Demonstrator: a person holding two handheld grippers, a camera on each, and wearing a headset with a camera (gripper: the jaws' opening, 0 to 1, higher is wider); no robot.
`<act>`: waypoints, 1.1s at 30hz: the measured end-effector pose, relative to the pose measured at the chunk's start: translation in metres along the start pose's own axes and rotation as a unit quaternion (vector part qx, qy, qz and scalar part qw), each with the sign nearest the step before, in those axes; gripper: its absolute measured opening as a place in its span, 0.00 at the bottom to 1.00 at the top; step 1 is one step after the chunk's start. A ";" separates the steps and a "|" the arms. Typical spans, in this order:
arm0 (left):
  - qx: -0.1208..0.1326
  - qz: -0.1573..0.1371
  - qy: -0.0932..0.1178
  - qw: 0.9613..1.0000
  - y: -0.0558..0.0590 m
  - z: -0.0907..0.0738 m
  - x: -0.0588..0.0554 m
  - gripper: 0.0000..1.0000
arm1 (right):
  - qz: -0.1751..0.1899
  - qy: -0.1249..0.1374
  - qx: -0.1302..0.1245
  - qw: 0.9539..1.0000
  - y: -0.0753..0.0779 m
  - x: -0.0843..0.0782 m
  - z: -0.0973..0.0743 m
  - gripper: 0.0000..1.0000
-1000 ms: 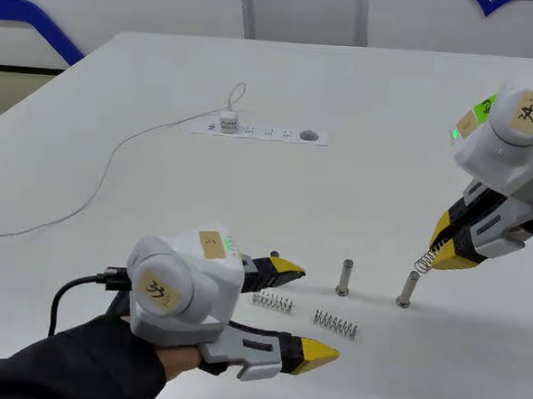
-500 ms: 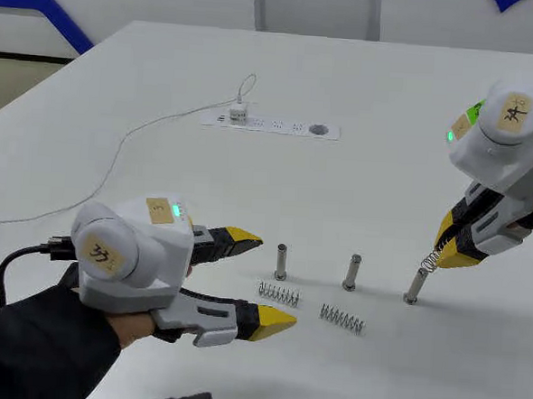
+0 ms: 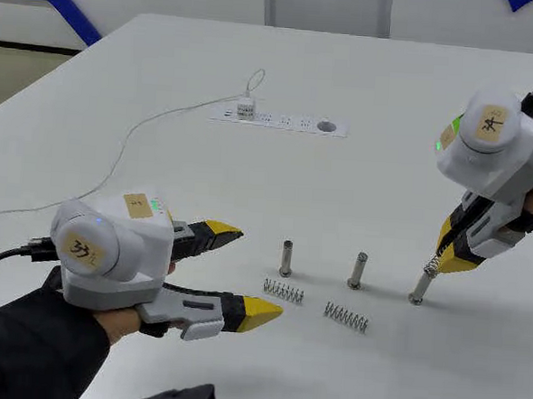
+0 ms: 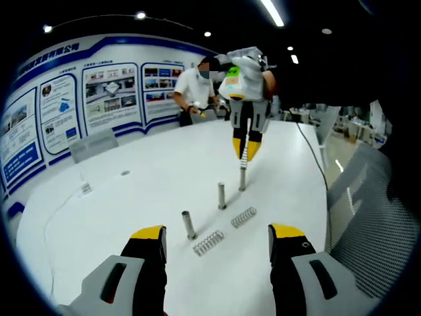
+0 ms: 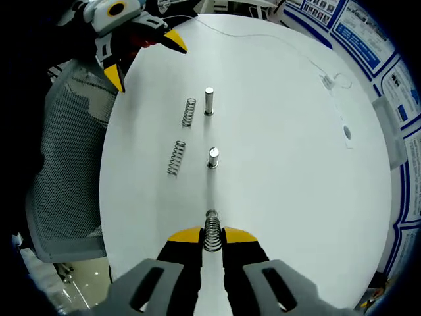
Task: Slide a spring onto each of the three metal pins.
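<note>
Three upright metal pins stand in a row on the white table: left pin [image 3: 286,258], middle pin [image 3: 358,270], right pin [image 3: 420,286]. My right gripper [image 3: 450,256] is shut on a spring [image 3: 434,261], [image 5: 212,234], whose lower end sits at the top of the right pin [image 5: 211,215]. Two loose springs lie flat in front of the pins, one [image 3: 283,291] by the left pin, another [image 3: 345,317] near the middle pin. My left gripper [image 3: 242,272] is open and holds nothing, left of the pins; its yellow fingertips [image 4: 148,234] frame the nearest spring [image 4: 208,242].
A white power strip [image 3: 278,121] with a plugged adapter and a trailing cable [image 3: 115,159] lies farther back on the table. A mesh chair [image 4: 368,210] stands beside the table. A person [image 4: 194,92] stands at the table's far end.
My right gripper has lowered the spring down to the top of the right pin. My left gripper has drawn back to the left, away from the pins, still open.
</note>
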State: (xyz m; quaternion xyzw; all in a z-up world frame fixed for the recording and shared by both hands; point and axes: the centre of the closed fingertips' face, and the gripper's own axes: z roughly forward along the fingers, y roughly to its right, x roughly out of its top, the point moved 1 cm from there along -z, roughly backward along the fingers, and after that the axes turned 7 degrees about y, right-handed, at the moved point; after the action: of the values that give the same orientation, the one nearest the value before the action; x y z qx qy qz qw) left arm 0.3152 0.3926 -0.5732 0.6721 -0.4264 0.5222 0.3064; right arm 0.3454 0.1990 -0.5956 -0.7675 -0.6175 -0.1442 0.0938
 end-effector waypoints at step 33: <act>-0.005 -0.008 -0.006 1.000 0.004 0.004 -0.009 0.64 | 0.010 -0.053 -0.019 0.998 0.004 -0.021 0.047 0.16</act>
State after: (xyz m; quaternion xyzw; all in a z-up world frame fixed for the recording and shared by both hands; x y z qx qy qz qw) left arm 0.3124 0.3891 -0.5828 0.6769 -0.4256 0.5138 0.3111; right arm 0.3500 0.1940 -0.6462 -0.7816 -0.6114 -0.1138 0.0480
